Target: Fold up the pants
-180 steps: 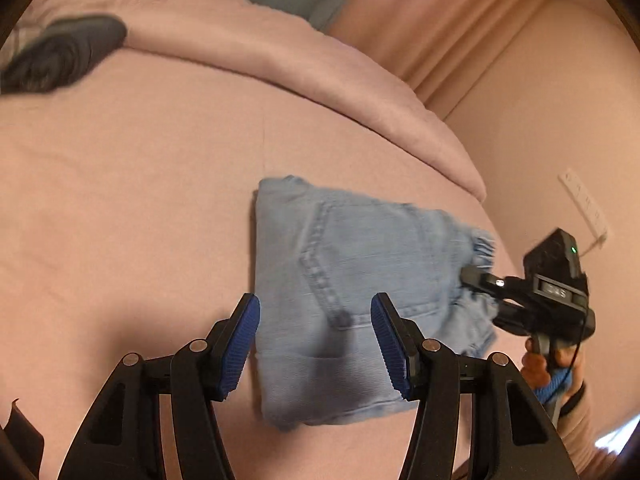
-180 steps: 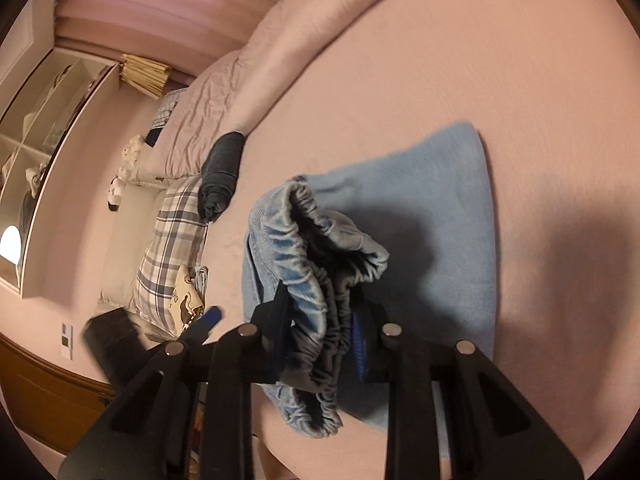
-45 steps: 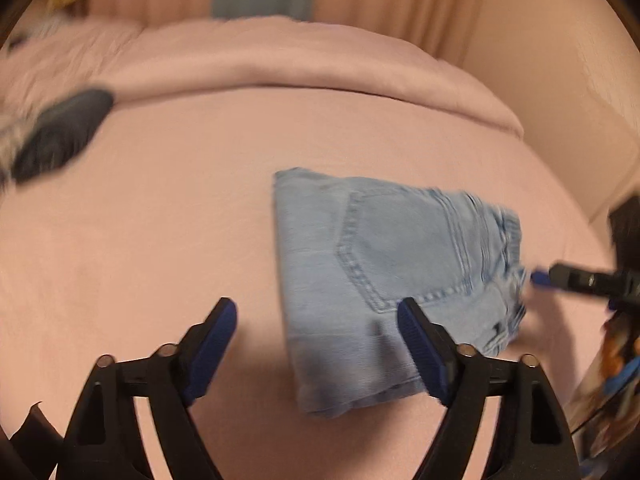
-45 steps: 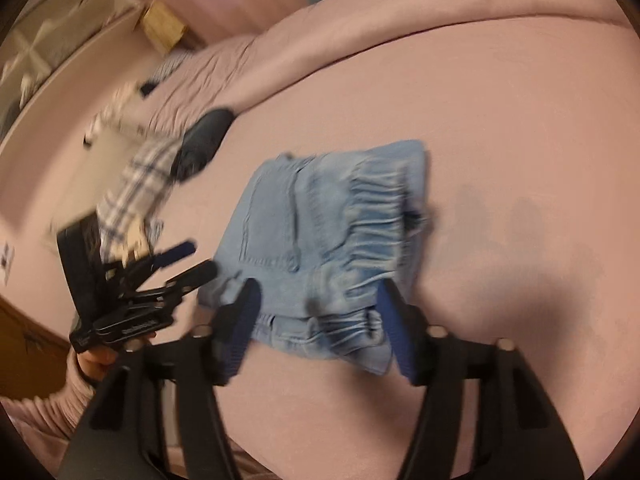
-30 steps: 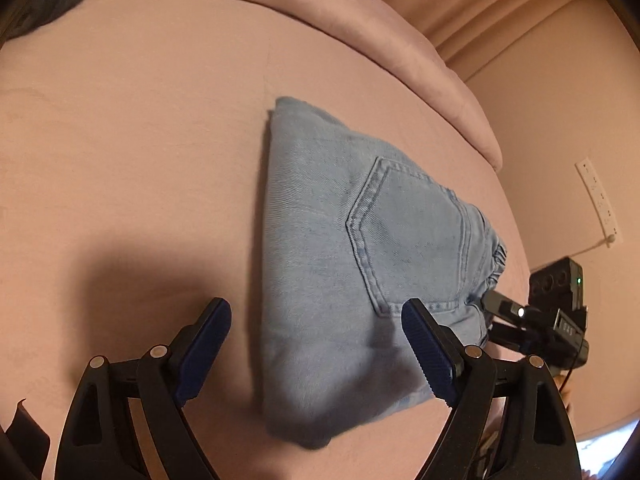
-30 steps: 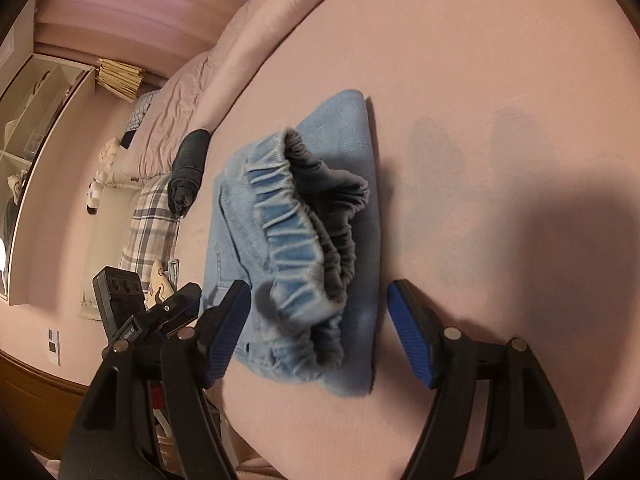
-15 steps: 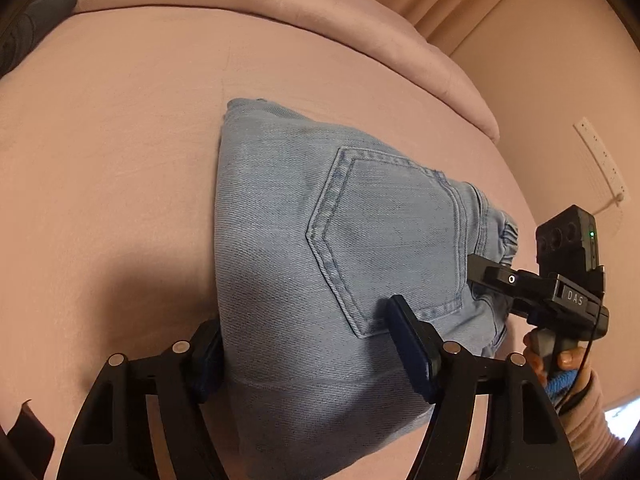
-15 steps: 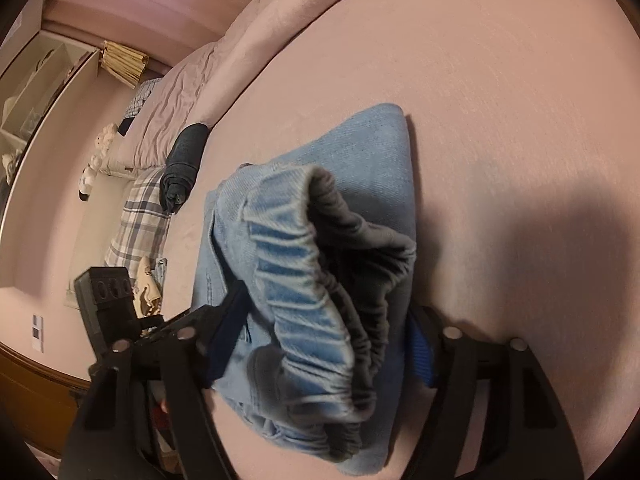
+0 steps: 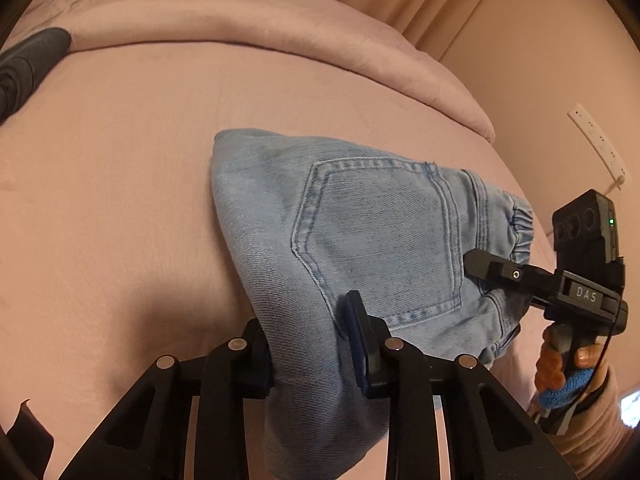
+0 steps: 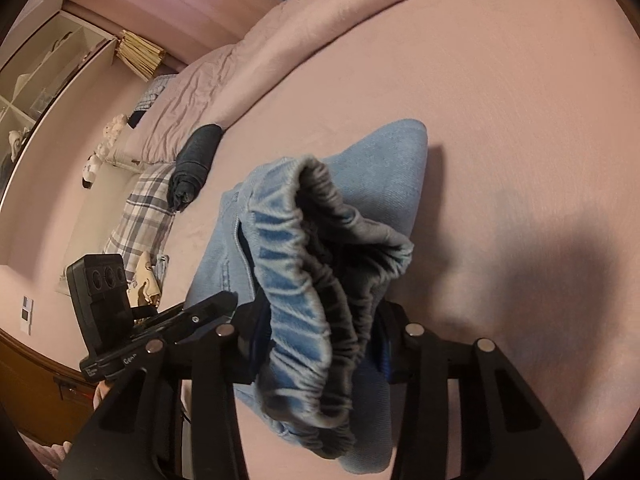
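Note:
The folded light-blue denim pants (image 9: 376,232) lie on the pink bed (image 9: 120,184), back pocket up. My left gripper (image 9: 310,344) is shut on the near folded edge of the pants. My right gripper (image 10: 316,344) is shut on the bunched elastic waistband (image 10: 308,264) at the other end. The right gripper also shows in the left wrist view (image 9: 480,264) at the waistband end, and the left gripper in the right wrist view (image 10: 216,304) at the far left edge of the pants.
A rolled dark garment (image 10: 194,164) lies at the far side of the bed, beside a pink duvet (image 9: 240,20). A plaid pillow (image 10: 140,216), soft toys and shelves stand beyond. A wall with a power strip (image 9: 600,140) is to the right.
Both grippers moved in from open around the folded pants and closed, the left on the folded edge, the right on the waistband. The pants' ends are lifted a little.

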Available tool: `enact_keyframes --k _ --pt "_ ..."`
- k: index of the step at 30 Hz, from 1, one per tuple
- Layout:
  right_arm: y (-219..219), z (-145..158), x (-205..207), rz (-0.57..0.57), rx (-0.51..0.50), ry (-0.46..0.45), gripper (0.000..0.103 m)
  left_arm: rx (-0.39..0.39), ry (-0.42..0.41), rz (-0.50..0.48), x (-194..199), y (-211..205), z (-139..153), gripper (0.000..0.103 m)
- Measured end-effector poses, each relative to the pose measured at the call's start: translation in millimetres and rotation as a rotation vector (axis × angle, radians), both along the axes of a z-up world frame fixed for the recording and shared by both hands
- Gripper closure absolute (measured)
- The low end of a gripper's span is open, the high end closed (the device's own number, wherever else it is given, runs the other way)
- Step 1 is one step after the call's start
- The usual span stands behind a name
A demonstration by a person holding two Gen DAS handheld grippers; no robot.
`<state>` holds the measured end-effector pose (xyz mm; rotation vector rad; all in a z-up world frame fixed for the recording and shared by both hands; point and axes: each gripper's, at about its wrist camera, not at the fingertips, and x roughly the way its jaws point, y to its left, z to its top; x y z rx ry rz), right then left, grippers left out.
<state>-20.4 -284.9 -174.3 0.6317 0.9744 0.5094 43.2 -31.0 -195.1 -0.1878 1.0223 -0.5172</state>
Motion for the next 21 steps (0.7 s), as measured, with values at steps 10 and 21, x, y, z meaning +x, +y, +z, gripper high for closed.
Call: enact_keyframes --k 10,21 --pt "12 33 -1 0.042 0.000 -0.092 0.062 0.012 -0.076 0.023 -10 18 28 0.075" --pt "23 64 12 0.066 -0.002 -0.166 0.062 0.033 -0.150 0.032 -1 27 56 0.075"
